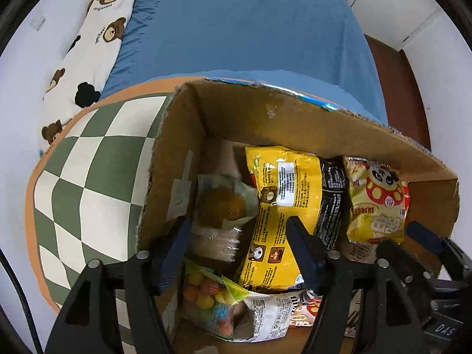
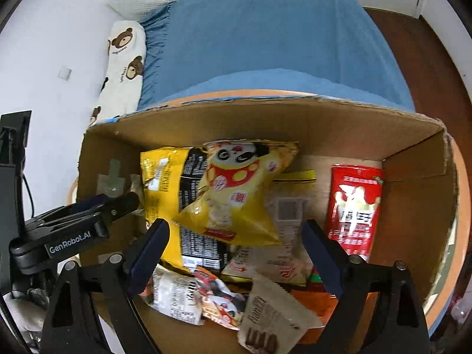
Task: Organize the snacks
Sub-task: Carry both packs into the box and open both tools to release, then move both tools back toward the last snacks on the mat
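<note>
Snacks filled the floor of an open cardboard box (image 2: 295,118) that stood on a checkered green-and-white surface (image 1: 97,177) beside a blue bed (image 1: 244,29). Both grippers pointed down into the box. The left gripper (image 1: 236,253) stood partly open, gripping nothing; a clear pack of round biscuits (image 1: 218,242) and the edge of a large yellow bag (image 1: 277,224) lay between and below its fingers, with a bag of coloured candy balls (image 1: 206,298) nearer the camera. The right gripper (image 2: 236,253) stood wide open and empty, straddling the lower end of a yellow panda-print bag (image 2: 236,194) that leaned on a black-and-yellow packet (image 2: 194,200); a red pouch (image 2: 354,203) lay just beyond its right finger. The likely trouble was the crowding: packets overlapped, so closing either gripper could pinch two wrappers at once or only a slippery corner, which might slide out on lifting. The puffed bags could also be crushed by a hard squeeze. With both grippers working close together inside one box, they might knock each other or catch the cardboard wall.
</note>
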`<act>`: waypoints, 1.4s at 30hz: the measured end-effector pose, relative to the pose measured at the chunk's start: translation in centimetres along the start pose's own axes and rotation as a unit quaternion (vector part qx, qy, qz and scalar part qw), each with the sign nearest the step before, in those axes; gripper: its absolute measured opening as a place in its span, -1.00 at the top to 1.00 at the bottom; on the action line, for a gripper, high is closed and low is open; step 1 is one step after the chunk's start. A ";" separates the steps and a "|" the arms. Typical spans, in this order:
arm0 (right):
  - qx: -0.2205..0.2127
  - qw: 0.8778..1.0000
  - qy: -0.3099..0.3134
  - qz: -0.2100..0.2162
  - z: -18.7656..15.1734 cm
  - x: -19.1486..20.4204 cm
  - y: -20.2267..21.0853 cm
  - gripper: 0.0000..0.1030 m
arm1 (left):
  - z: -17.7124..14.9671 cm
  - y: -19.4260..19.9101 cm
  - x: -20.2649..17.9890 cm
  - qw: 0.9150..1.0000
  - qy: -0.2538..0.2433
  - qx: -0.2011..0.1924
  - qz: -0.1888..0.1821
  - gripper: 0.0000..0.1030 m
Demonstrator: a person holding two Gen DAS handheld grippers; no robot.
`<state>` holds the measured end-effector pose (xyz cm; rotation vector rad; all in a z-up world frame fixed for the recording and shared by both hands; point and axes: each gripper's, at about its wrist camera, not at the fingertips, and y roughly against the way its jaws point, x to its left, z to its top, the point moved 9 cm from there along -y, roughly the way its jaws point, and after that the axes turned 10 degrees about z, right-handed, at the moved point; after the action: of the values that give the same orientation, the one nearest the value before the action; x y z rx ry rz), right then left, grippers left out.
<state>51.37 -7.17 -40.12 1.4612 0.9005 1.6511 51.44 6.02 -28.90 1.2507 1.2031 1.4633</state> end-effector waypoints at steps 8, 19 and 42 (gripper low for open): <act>-0.018 0.999 0.004 -0.028 -0.8 -0.6 1.9 -0.81 | -1.4 2.0 -0.8 1.000 0.003 -0.026 -0.002 -0.43; -0.071 0.995 0.028 -0.063 -5.0 -0.3 6.6 -0.81 | -5.5 7.7 -1.0 0.992 -0.003 -0.126 0.017 -0.43; -0.197 0.972 0.095 -0.086 -15.5 4.5 18.0 -0.81 | -16.8 18.6 -0.3 0.965 0.015 -0.261 0.001 -0.43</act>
<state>34.27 -12.27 -23.86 0.9447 0.7247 1.7373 34.58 -0.04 -11.32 0.8678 0.7564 1.6663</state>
